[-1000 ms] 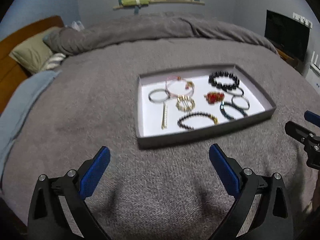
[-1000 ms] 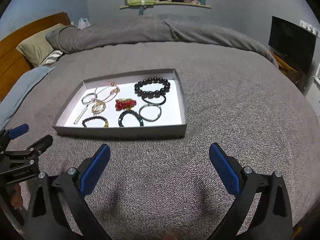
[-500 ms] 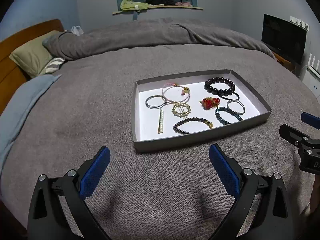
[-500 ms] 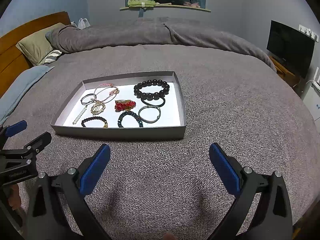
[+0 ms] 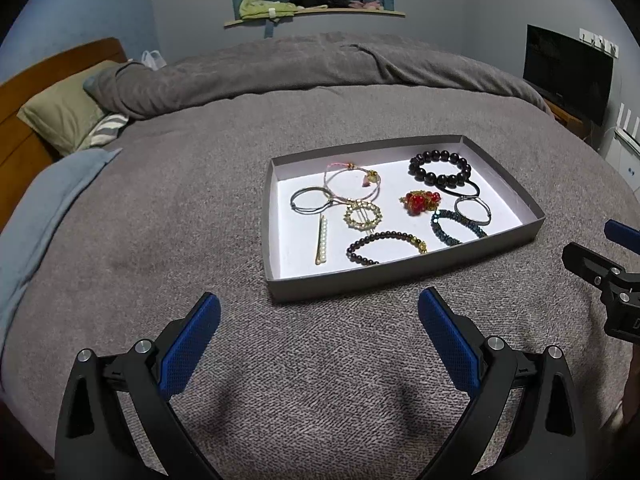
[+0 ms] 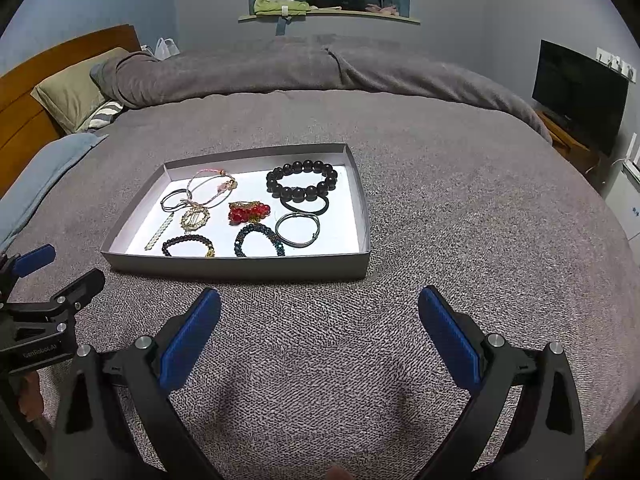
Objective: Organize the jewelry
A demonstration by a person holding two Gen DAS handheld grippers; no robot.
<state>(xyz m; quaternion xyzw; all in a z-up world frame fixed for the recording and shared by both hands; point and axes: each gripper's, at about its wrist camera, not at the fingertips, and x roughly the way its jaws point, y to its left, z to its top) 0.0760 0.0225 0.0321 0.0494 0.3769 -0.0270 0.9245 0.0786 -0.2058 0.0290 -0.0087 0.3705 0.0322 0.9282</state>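
Observation:
A shallow grey tray [image 5: 400, 276] with a white floor lies on the grey bedspread; it also shows in the right wrist view [image 6: 240, 270]. In it lie several pieces: a large black bead bracelet [image 5: 440, 167] [image 6: 302, 181], a red bead cluster [image 5: 420, 201] [image 6: 249, 212], a dark blue bead bracelet [image 5: 456, 227], a dark bead bracelet with gold [image 5: 384, 246], a gold round piece [image 5: 363, 215], a pearl hair clip [image 5: 321, 241], a pink cord bracelet [image 5: 352, 180]. My left gripper [image 5: 319, 312] is open and empty, in front of the tray. My right gripper [image 6: 319, 312] is open and empty, also short of the tray.
The bed carries a bunched grey duvet [image 6: 280, 68] at the back, pillows [image 5: 64, 120] and a wooden headboard [image 6: 24, 100] at the left. A TV [image 6: 580, 92] stands at the right. A shelf [image 6: 328, 14] with clothes is on the far wall.
Both grippers have tilted up and drawn back slightly, so the tray sits a little farther off in both views. Both stay open and empty.

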